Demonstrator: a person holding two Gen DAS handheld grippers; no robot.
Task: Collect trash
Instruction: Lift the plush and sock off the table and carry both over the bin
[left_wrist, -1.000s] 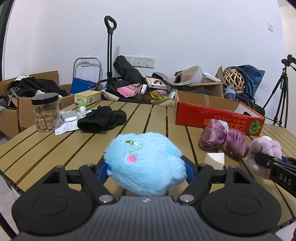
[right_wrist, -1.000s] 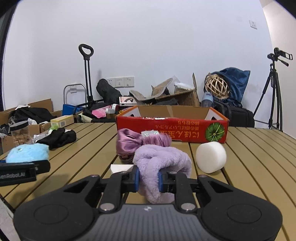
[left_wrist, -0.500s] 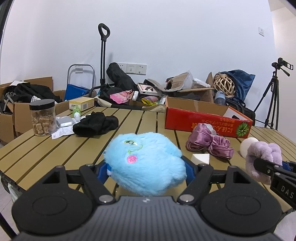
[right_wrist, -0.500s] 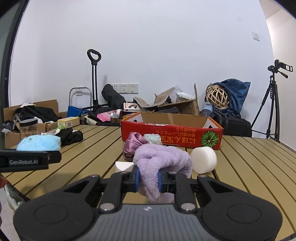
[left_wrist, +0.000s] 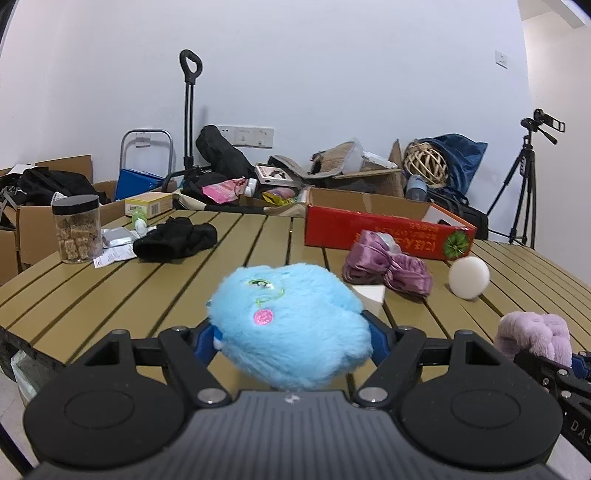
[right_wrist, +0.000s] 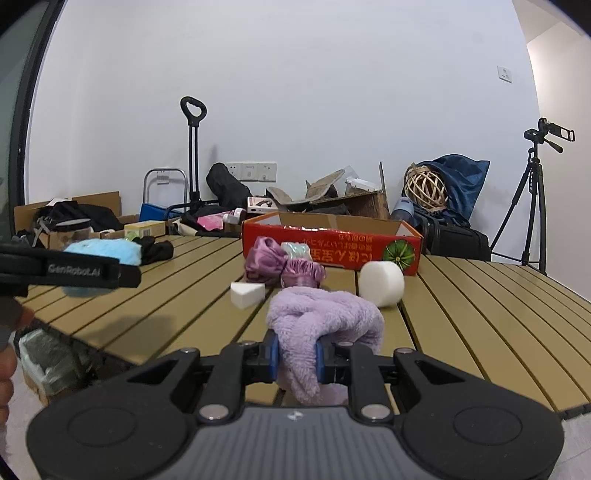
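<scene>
Blue fluffy toy (left_wrist: 291, 325) sits clamped in the left hand-held gripper (left_wrist: 291, 338) above the counter (left_wrist: 110, 291) edge. At its 3 o'clock, the right hand-held gripper (right_wrist: 295, 356) pinches a lilac plush scrunchie (right_wrist: 325, 317) tight.

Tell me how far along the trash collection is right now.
Nothing visibly finished; no bin is identifiable. In hand: the left hand-held gripper clamps a fluffy blue plush toy, the right hand-held gripper a fuzzy lilac cloth. Left on the slatted wooden table: white foam cylinder, white foam wedge, shiny purple fabric bundle, black cloth.
</scene>
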